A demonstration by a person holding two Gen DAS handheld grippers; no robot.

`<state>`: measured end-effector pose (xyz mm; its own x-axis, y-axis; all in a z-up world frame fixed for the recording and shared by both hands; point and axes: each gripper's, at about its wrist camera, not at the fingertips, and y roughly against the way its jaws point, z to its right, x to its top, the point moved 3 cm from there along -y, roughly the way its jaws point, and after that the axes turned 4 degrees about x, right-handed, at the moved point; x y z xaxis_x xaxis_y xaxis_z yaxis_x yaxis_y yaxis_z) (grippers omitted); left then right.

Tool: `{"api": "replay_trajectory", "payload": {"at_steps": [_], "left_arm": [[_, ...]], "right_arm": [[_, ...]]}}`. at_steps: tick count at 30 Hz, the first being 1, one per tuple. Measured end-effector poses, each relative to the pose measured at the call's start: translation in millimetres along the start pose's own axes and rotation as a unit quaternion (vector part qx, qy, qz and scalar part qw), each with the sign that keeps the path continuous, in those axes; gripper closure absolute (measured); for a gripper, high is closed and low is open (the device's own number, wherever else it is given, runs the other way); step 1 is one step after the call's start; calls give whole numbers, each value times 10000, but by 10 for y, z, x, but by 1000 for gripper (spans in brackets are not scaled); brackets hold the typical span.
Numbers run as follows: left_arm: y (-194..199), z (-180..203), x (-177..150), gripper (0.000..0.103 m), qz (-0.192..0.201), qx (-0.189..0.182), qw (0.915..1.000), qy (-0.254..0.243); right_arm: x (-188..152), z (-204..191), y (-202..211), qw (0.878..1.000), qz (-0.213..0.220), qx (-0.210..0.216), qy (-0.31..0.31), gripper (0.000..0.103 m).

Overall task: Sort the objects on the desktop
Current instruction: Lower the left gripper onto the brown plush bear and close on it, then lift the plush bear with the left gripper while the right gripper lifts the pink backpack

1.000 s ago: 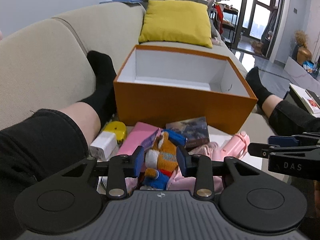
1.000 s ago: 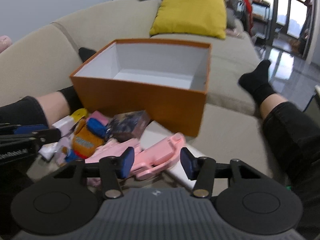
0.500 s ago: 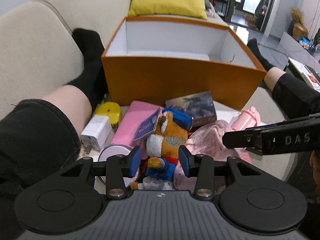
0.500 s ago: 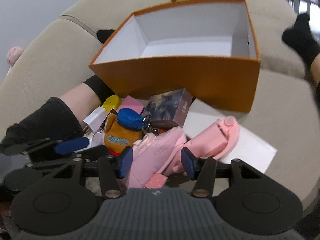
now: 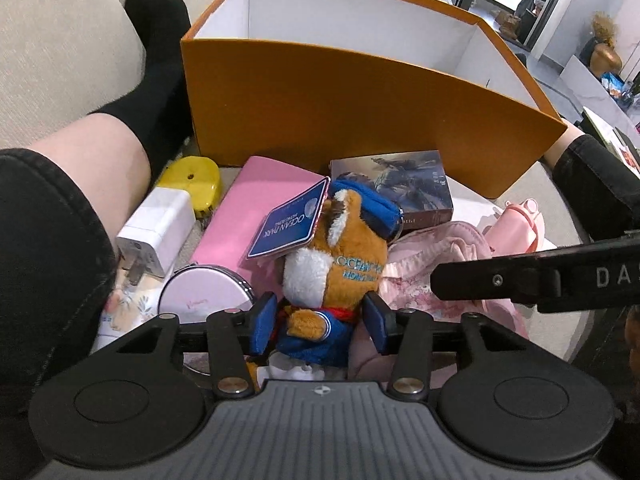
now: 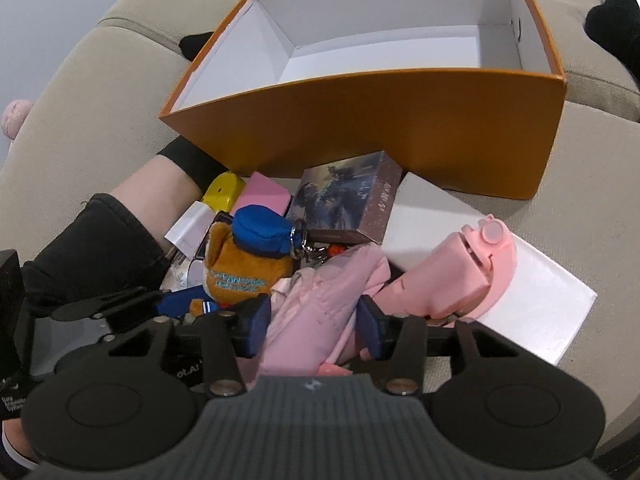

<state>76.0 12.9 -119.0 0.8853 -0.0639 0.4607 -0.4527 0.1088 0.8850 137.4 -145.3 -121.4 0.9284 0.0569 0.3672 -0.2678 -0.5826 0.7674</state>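
A jumble of small items lies on the sofa in front of an empty orange box [image 5: 360, 112] [image 6: 380, 120]. A brown plush toy [image 5: 340, 264] [image 6: 248, 268] in a blue cap and suit lies on top. My left gripper [image 5: 320, 322] straddles its body, jaws opening, pads beside it without squeezing. Right of the plush is a crumpled pink cloth pouch [image 5: 436, 252] [image 6: 324, 292]. My right gripper [image 6: 314, 328] is down over it, jaws closing, the cloth between the pads but not pinched flat. A pink handheld device [image 6: 460, 272] lies beside the pouch.
Around the plush lie a dark picture box [image 5: 400, 188], a pink flat case [image 5: 248, 208], a white charger [image 5: 156, 228], a yellow gadget [image 5: 192, 178] and a round compact [image 5: 200, 296]. A white card [image 6: 532, 280] lies under the pink device. A person's legs [image 5: 48, 240] flank the pile.
Both grippers have sunk and tipped down onto the pile. The left jaws have widened around the plush. The right jaws have narrowed around the pink pouch.
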Motion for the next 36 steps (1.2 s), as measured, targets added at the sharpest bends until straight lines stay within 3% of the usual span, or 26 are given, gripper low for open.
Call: {"api": "replay_trajectory", "payload": {"at_steps": [4,9,22,36], "left_arm": [[-42,2,1,47,-31,-70,9999,87],[-5,-12,-29,57,32,-143,9997,219],[572,-192,-7,61,660,-74,9956,668],[1015,-118,628,60,1534,-194,9869,461]], "right_arm": [[-22,-4,19,9999,34,-105,111,63],[-49,-33,97,9992,157,-182,334,71],[12,-218,553,9899,842,-279,1109,73],[490,-579,1039,9654,1843,-180,1838,73]]}}
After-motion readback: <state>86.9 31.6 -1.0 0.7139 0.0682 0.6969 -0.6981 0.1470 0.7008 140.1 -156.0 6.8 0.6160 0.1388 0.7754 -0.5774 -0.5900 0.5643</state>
